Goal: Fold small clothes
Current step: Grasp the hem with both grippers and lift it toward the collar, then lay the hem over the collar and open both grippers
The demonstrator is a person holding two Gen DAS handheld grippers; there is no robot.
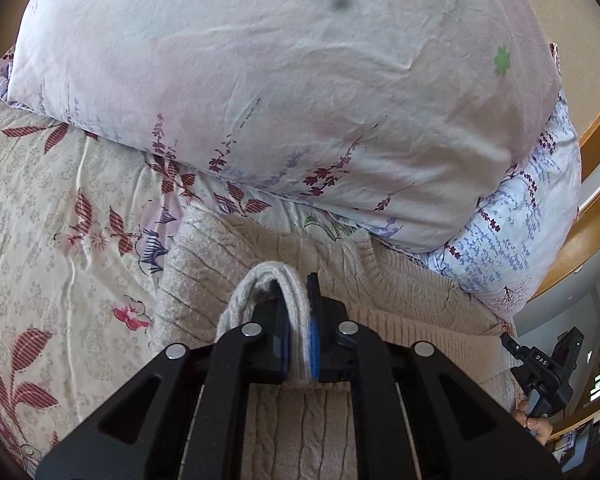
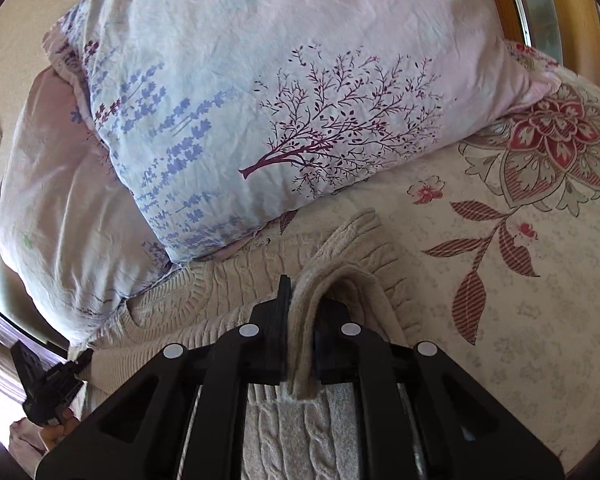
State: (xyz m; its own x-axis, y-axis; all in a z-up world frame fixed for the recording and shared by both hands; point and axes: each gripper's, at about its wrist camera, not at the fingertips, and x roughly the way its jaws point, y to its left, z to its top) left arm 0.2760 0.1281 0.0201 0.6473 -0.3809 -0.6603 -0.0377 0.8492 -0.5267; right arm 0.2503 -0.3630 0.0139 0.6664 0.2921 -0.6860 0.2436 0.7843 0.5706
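Cream cable-knit sweater [image 1: 380, 300] spread on the flowered bed [image 1: 40, 220], just below the stacked pillows [image 1: 260, 80]. Left gripper [image 1: 298, 332] fingers pinching one doubled edge of knit; right gripper [image 2: 300, 336] fingers pinching the other. Likely mid-fold, carrying the hem up over the body. Best to keep both hands level, lower together, line the edge up square, then let go only once flat, clear of the pillows.
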